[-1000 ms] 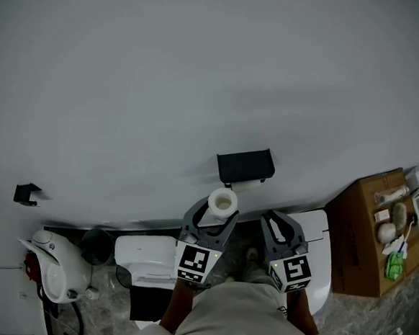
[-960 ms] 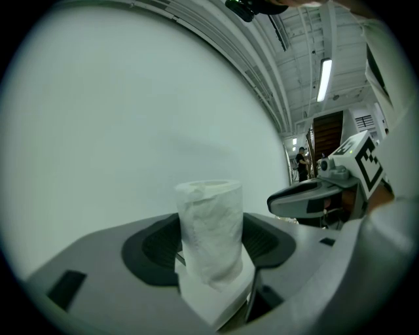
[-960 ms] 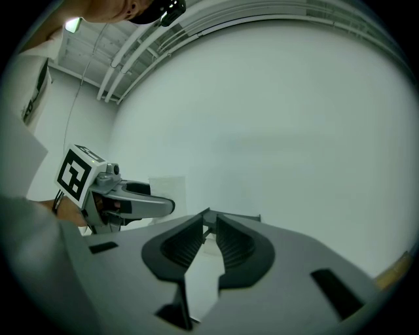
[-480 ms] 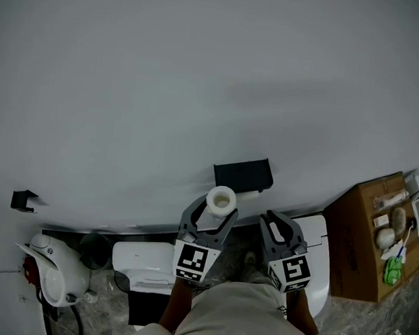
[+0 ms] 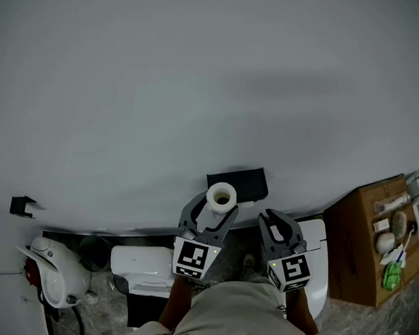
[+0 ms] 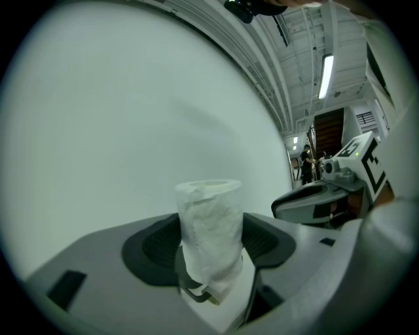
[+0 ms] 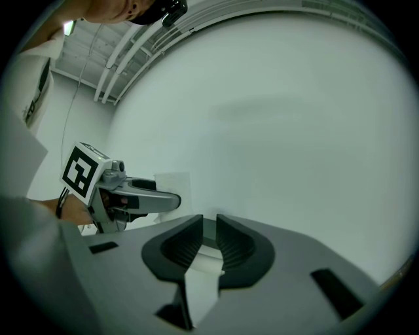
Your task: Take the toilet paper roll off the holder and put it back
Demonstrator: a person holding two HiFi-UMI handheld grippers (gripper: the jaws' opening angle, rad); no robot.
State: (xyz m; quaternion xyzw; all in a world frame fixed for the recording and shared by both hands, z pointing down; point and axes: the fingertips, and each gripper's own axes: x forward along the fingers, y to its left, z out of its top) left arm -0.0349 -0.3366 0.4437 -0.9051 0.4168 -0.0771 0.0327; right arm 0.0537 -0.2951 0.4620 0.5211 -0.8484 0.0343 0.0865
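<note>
- The white toilet paper roll point(image 5: 221, 197) point(image 6: 209, 232) is pinched between the two grey jaws of the left tongs point(image 5: 216, 210) point(image 6: 209, 247). It is held upright, with its hollow core turned upward.
- In the right gripper view the roll point(image 7: 173, 182) is seen as a pale patch against the wall, just past the tip of the left tongs point(image 7: 157, 201).
- The black box-shaped wall holder point(image 5: 239, 182) is mounted just beyond and to the right of the roll. Its lower left edge is overlapped by the roll in the head view; whether the two touch cannot be told.
- The right tongs point(image 5: 278, 227) point(image 7: 208, 239) point(image 6: 308, 199) are held just right of the left ones. Their ribbed dark pads point(image 7: 234, 243) are drawn almost together with only a slim gap, and nothing is gripped between them.
- Both tongs are pointed at the plain white wall point(image 5: 201, 90), by which most of every view is filled.
- A brown cardboard box point(image 5: 359, 243) with small items on it is seen at the far right, against the wall.
- A small black bracket point(image 5: 23, 205) is fixed to the wall well to the left.
- A white box-shaped fixture point(image 5: 143, 262) is seen low down on the left.
</note>
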